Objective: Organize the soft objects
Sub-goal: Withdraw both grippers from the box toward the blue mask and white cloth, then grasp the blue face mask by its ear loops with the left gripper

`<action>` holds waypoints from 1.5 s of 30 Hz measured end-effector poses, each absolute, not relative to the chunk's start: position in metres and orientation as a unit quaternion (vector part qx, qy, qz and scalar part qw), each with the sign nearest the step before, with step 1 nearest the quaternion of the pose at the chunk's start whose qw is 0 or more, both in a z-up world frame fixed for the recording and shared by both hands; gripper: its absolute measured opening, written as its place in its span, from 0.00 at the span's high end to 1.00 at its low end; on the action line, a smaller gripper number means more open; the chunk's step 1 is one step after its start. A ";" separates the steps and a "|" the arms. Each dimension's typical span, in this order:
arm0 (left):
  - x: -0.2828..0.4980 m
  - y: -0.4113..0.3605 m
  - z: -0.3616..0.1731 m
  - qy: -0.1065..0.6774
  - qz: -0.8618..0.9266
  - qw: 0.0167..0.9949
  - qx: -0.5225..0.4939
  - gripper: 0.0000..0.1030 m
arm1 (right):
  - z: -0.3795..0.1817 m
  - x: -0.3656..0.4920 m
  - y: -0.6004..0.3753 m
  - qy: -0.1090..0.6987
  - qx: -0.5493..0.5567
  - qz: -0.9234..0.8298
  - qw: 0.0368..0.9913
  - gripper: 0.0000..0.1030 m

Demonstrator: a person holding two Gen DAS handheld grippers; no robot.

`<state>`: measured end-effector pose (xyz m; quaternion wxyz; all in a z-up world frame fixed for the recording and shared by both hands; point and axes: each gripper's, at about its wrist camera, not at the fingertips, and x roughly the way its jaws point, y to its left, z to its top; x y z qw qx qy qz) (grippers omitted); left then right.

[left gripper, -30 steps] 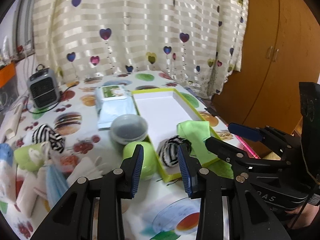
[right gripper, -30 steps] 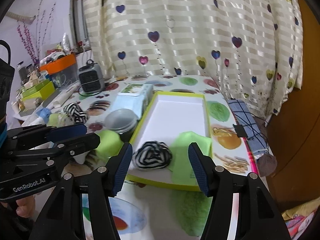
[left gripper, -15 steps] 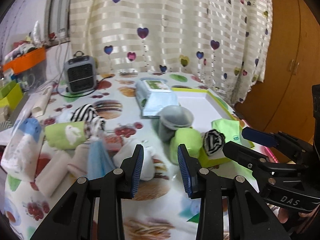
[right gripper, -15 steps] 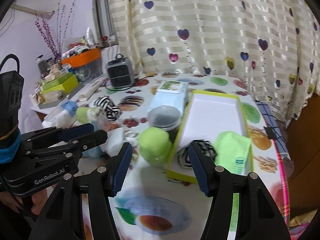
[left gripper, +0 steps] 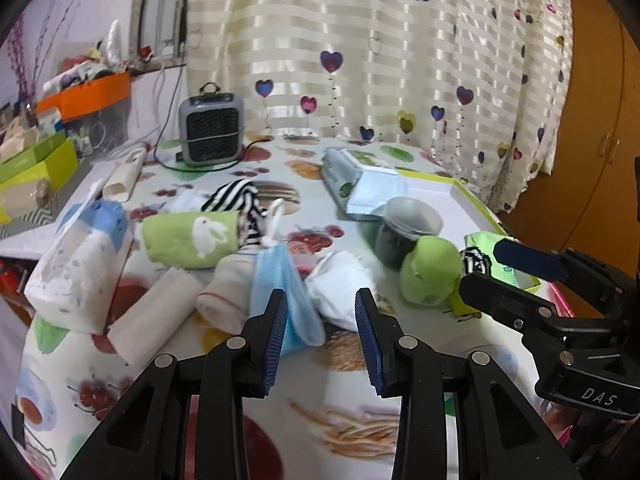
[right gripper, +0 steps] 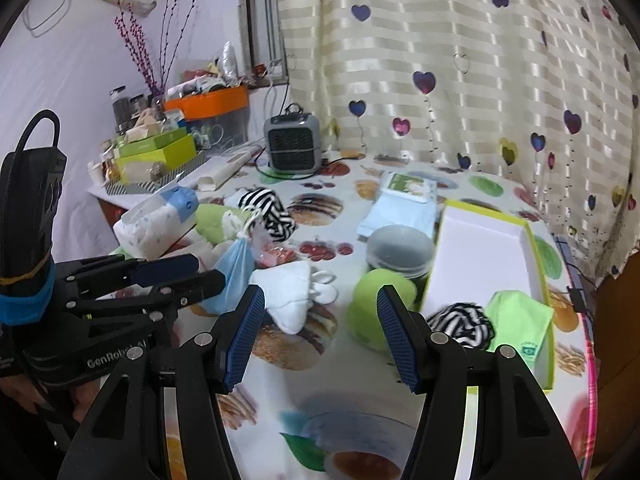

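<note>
A heap of soft things lies on the fruit-print table: a green rabbit towel (left gripper: 192,238), a striped cloth (left gripper: 236,200), a blue bag (left gripper: 286,292), a white cloth (left gripper: 340,286) and cream rolls (left gripper: 224,288). The green-rimmed white box (right gripper: 484,248) holds a striped cloth (right gripper: 460,322) and a green cloth (right gripper: 520,326). My left gripper (left gripper: 322,342) is open and empty just before the blue bag. My right gripper (right gripper: 320,340) is open and empty, near the white cloth (right gripper: 294,292) and a green ball (right gripper: 374,306).
A dark lidded jar (left gripper: 404,230), a wipes pack (left gripper: 360,182), a tissue pack (left gripper: 80,256) and a grey heater (left gripper: 210,128) stand on the table. Green and orange boxes (right gripper: 160,152) clutter the far left shelf. A wooden wardrobe (left gripper: 592,120) is at the right.
Both grippers have swung left, from the box toward the heap of soft things. Both stay open and empty.
</note>
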<state>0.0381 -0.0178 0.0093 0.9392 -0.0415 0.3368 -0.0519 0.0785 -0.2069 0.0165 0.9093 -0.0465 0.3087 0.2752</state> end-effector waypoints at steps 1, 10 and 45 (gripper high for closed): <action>0.038 -0.015 0.009 0.338 -0.050 0.939 -0.043 0.67 | 0.016 0.080 -0.206 0.313 -0.042 0.279 0.907 0.42; 0.039 0.009 0.003 0.356 -0.060 0.930 -0.070 0.67 | 0.009 0.083 -0.190 0.339 -0.047 0.288 0.895 0.42; 0.079 0.006 -0.046 0.414 -0.043 0.905 -0.086 0.79 | -0.011 0.105 -0.177 0.370 -0.058 0.287 0.881 0.42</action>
